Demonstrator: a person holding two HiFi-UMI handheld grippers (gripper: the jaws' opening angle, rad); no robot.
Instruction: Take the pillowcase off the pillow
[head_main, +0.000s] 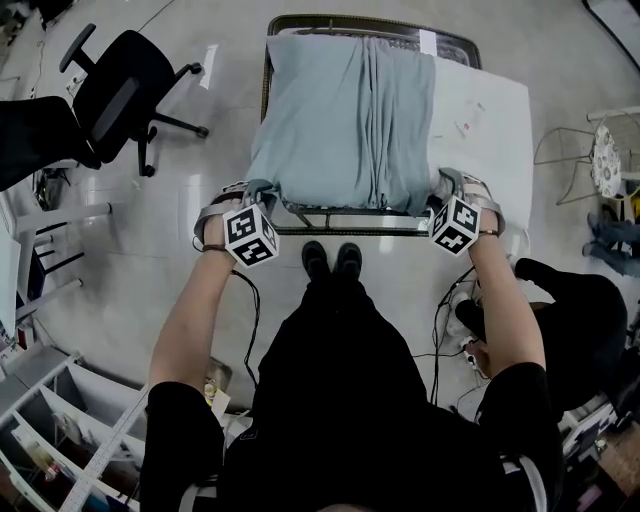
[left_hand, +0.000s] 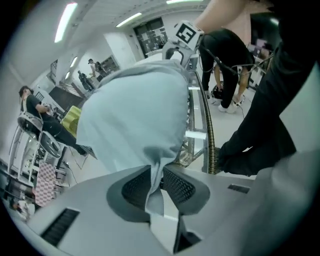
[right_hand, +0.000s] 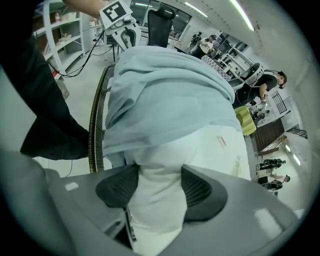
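the pillow (head_main: 485, 140) lies flat on the table (head_main: 266, 70) in front of the person. the pale blue pillowcase (head_main: 340, 120) covers its left and middle part, and a bare white strip shows along the right side, so the open end of the case looks to be on the right.

the left gripper (head_main: 258, 192) is at the near left corner. in the left gripper view its jaws are nearly together, pinching only a thin fold of pillowcase (left_hand: 135, 115) between the pads (left_hand: 177, 186). no white filling shows in that bite. that suits the job: this hand is set to pull cloth alone.

the right gripper (head_main: 446, 188) is at the near right corner. in the right gripper view its jaws stand wider, pressed on a thick bunch of white pillow (right_hand: 165, 160), and the hem of the pillowcase (right_hand: 165, 90) sits just above the pads, not in them. this hand seems to act as the anchor that keeps the pillow from sliding along with the case.

both point steeply down over the near edge, close to the person's body, where the corners are easy to reach.

by my reading the stripping is only begun. the next move likely calls for drawing the two hands apart, and the risk is the thin fold slipping out.
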